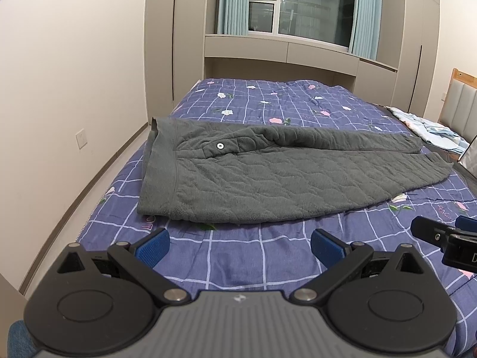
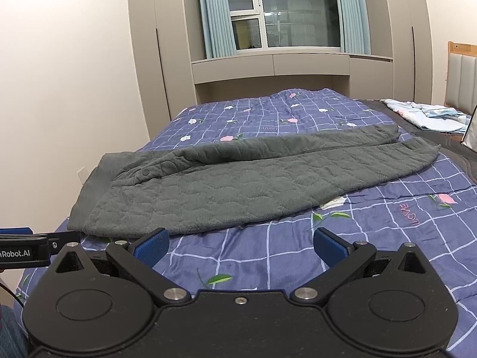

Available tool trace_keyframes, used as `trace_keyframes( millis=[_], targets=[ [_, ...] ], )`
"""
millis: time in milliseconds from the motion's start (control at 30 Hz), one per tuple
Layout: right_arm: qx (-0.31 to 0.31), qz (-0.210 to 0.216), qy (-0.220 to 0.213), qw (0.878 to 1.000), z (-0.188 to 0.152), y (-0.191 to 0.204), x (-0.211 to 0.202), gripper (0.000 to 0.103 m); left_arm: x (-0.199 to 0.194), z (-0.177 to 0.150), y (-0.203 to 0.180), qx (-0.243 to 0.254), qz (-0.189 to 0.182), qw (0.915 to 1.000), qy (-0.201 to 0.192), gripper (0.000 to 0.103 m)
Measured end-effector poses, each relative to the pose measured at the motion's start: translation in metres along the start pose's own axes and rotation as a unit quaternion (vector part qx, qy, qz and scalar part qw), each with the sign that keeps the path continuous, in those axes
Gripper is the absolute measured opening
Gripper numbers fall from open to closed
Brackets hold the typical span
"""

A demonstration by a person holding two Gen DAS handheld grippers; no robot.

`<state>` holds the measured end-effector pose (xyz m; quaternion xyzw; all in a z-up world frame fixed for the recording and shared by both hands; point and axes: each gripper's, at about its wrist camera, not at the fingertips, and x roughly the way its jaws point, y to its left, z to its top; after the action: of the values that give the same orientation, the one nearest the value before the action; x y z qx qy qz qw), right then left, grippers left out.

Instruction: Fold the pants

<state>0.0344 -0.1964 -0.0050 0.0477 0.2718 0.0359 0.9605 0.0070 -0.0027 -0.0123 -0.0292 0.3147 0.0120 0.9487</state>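
Pants (image 1: 286, 176) lie on the quilt (image 1: 238, 256), both grippers spread wide and empty.
Left wrist view: left gripper (image 1: 240, 246) over bare quilt, gray pants at twelve o'clock, waistband at ten. Right wrist view: right gripper (image 2: 241, 244) likewise, pants at twelve, legs running toward two.

Left gripper (image 1: 240, 243) held low at the bottom centre of its own view, blue pads (image 1: 153, 244) spread wide, nothing between them. Right gripper (image 2: 241, 243) likewise at bottom centre, jaws wide apart, empty. Each visible at the other's frame edge, side by side, level.
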Motion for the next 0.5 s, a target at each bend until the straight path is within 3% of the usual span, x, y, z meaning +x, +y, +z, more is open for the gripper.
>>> trace_keyframes(
  millis=[500],
  targets=[
    [0.001,0.002,0.009,1.0,-0.0016,0.0001,0.0057,0.103,0.0013,0.0018,0.0022,-0.002,0.0,0.9999,0.01,0.103]
  ],
)
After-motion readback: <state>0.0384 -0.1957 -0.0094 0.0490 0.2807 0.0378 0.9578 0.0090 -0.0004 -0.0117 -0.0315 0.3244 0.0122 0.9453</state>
